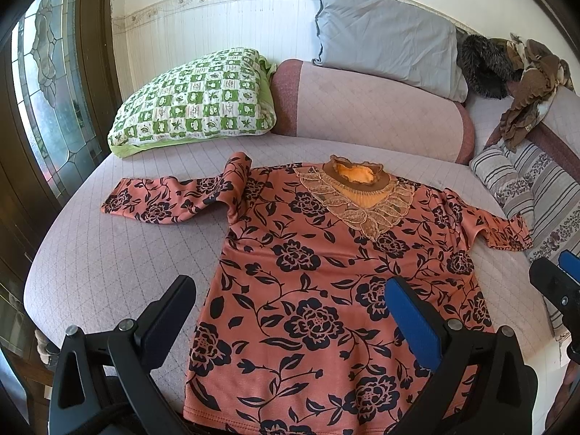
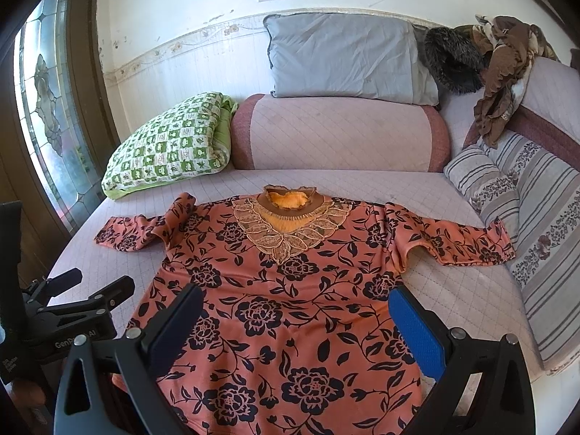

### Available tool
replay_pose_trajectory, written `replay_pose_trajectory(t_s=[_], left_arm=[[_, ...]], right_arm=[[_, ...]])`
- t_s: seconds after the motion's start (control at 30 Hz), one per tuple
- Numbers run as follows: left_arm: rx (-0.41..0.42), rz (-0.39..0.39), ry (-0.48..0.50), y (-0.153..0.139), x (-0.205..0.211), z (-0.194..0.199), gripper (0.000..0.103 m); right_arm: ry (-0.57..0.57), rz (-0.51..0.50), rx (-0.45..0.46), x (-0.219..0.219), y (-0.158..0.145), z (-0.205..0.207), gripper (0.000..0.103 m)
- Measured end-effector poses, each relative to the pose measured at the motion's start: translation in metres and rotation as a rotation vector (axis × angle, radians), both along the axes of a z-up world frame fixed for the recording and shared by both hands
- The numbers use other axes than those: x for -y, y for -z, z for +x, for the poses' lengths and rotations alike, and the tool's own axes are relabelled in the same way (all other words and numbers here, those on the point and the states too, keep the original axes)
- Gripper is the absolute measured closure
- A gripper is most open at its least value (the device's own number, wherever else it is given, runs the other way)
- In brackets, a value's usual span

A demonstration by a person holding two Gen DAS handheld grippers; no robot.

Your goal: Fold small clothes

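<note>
The floral top (image 1: 326, 282) lies face up and flat on the bed (image 1: 108, 275), collar at twelve o'clock, no fold made yet (one sleeve is crumpled at ten). The left gripper (image 1: 290, 326) and right gripper (image 2: 297, 330) hover wide apart, empty, over the hem.

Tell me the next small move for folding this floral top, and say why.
Probably bring the left gripper to the left sleeve to fold it across the body. The floral top lies flat, front up, on the bed, both sleeves spread outward; the left one is kinked near the shoulder. Both the left and the right gripper are open, holding nothing.
</note>
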State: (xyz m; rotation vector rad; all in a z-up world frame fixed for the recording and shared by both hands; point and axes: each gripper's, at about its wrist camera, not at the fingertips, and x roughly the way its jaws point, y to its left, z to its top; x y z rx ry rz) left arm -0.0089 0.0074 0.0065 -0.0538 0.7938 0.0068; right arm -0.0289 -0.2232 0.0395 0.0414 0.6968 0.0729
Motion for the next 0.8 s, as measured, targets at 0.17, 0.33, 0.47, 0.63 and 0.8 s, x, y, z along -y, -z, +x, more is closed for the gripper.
replay_pose_trajectory(t_s=[0.17,0.33,0.47,0.63,0.8], left_arm=[[0.000,0.000,0.001,-0.0006,0.0000,0.0001,0.000],[0.000,0.000,0.001,-0.0005,-0.0001,0.0000,0.000],[0.002,0.001,0.003,-0.0027,-0.0003,0.0008,0.000],[0.001,0.000,0.002,-0.0030,0.0001,0.0013,0.000],[-0.003,-0.006,0.002,-0.0013,-0.0010,0.0024,0.000]], right_arm=[[-0.002,0.000,0.000,-0.0005,0.0003,0.0004,0.000],[-0.003,-0.001,0.002,-0.0009,0.0003,0.0000,0.000],[-0.005,-0.003,0.006,-0.0013,-0.0005,0.0011,0.000],[-0.005,-0.006,0.005,-0.0020,-0.0003,0.0011,0.000],[-0.009,0.001,-0.001,-0.0020,0.0016,0.0023,0.000]])
